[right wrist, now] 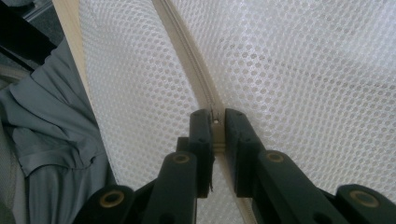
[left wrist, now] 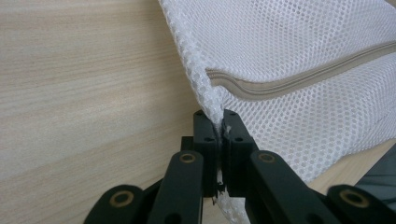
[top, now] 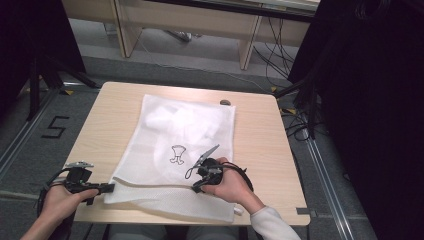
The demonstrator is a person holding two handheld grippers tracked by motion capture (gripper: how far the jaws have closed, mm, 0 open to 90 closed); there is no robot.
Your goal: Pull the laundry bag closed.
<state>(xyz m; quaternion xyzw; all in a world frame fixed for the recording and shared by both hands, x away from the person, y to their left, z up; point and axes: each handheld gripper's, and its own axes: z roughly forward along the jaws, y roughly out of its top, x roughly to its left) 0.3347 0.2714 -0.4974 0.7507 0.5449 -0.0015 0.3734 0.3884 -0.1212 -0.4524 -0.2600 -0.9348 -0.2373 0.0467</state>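
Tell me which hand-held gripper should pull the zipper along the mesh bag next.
Right. The right hand-held gripper is already clamped on the zipper mid-seam, probably at its slider. The left hand-held gripper pinches the mesh laundry bag at its corner, suited to anchoring.

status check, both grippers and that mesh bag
Left gripper shut on mesh bag corner. Right gripper shut on zipper. Nothing in the way.

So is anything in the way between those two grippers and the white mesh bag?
Nothing visible. The left gripper is pinched on the edge of the white mesh laundry bag, and the right gripper is clamped at its beige zipper.
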